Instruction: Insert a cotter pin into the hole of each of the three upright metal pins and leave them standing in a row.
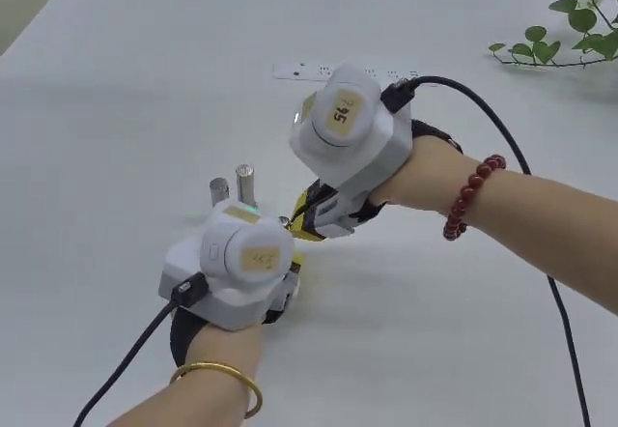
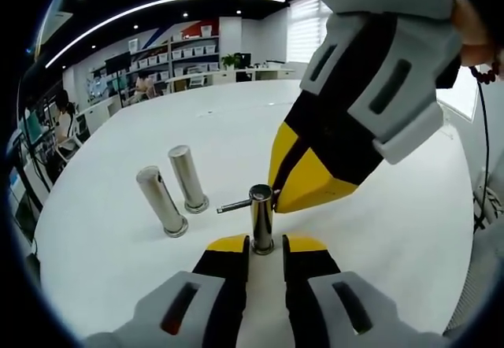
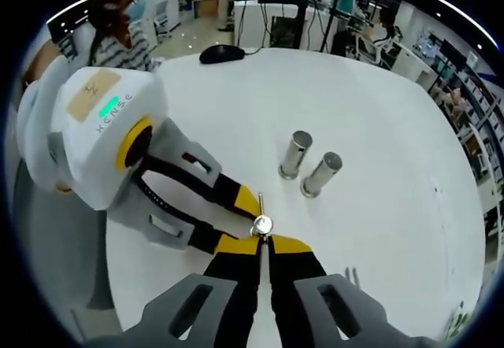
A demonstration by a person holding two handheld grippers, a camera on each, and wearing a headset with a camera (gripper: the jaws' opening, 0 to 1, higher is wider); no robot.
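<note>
One pin [image 2: 261, 220] stands clamped between our left gripper's [image 2: 265, 243] jaws while our right gripper [image 3: 265, 242], tips pinching the cotter [image 2: 234, 205] at the pin's top, seems mid-insertion; two bare pins [image 2: 161, 201] ahead-left need fresh cotters next.

The head view looked steeply down from above. Both gripper views faced each other closely, sharing one upright metal pin [image 2: 261, 220].

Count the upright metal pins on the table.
3: one metal pin in the left gripper, a cotter pin in its hole; two free-standing pins beside it.
</note>
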